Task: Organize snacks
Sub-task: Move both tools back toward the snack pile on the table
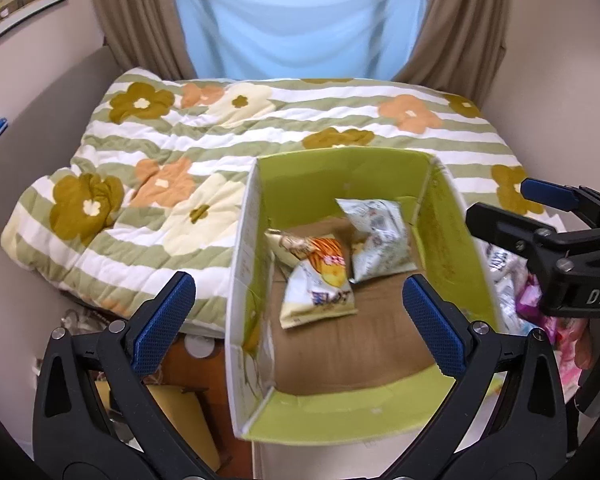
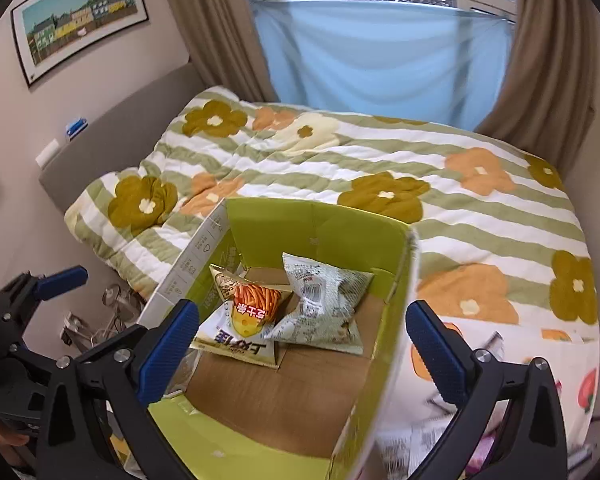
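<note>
Left wrist view: the left gripper point(image 1: 298, 316) hovered with its fingers point(image 1: 162, 322) spread wide and holding nothing, above the green-lined cardboard box point(image 1: 440, 216) that sat at the near edge of the bed point(image 1: 180, 152). On the box's brown floor, toward its far wall, lay an orange-printed snack bag point(image 1: 318, 280) touching a white printed snack bag point(image 1: 378, 240). The right gripper point(image 1: 548, 216) appeared at the right, beyond the box wall; whether it was spread or closed could not be told here.

Right wrist view: the right gripper point(image 2: 302, 346) was spread wide and empty over the same box point(image 2: 328, 224); both bags point(image 2: 248, 316) point(image 2: 324, 304) lay inside, and more packets point(image 2: 420, 440) lay outside its right wall on the quilt point(image 2: 460, 216)
</note>
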{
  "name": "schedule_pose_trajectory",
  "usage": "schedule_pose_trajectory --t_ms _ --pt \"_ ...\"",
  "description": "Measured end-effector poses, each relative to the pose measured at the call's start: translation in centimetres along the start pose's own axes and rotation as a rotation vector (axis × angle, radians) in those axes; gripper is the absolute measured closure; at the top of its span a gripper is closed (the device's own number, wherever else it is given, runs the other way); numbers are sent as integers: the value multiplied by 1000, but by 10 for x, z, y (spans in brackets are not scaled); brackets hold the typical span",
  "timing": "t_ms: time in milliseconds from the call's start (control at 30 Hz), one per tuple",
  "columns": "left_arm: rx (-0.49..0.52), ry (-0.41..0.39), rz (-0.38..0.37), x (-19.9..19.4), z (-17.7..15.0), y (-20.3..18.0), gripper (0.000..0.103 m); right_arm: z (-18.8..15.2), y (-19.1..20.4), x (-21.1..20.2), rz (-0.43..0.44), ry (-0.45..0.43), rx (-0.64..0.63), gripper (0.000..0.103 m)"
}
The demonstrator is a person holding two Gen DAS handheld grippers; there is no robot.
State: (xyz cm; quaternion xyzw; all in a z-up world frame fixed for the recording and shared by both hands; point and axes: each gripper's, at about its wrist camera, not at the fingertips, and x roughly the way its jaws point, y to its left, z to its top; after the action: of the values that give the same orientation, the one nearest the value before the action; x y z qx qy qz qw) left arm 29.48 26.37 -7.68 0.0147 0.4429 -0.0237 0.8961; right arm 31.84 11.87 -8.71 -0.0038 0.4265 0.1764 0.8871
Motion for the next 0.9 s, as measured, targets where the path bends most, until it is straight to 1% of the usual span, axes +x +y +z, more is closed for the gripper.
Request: schedule_pose_trajectory --t_ms 167,267,400,500,600,733,900 --pt "34 -29 -16 -23 -9 -21 0 -18 -7 -38 -12 -35 57 0" --pt "59 -41 -43 -37 -17 -44 0 -33 -14 -61 -25 -61 73 0" --pt "87 -58 -69 -55 -30 -82 0 -58 -36 -99 -49 -97 115 0" --pt "99 -64 -97 -66 -45 -119 0 -81 -59 -130 -72 -116 137 0" --pt "101 -51 -122 -72 -60 -156 0 -106 -88 -158 -120 -114 146 0" --pt "108 -23 -170 -77 -85 -212 0 -141 -134 -191 -157 -95 171 0" --pt "140 3 -196 -79 -119 -276 0 -187 -179 -219 -221 -66 188 0"
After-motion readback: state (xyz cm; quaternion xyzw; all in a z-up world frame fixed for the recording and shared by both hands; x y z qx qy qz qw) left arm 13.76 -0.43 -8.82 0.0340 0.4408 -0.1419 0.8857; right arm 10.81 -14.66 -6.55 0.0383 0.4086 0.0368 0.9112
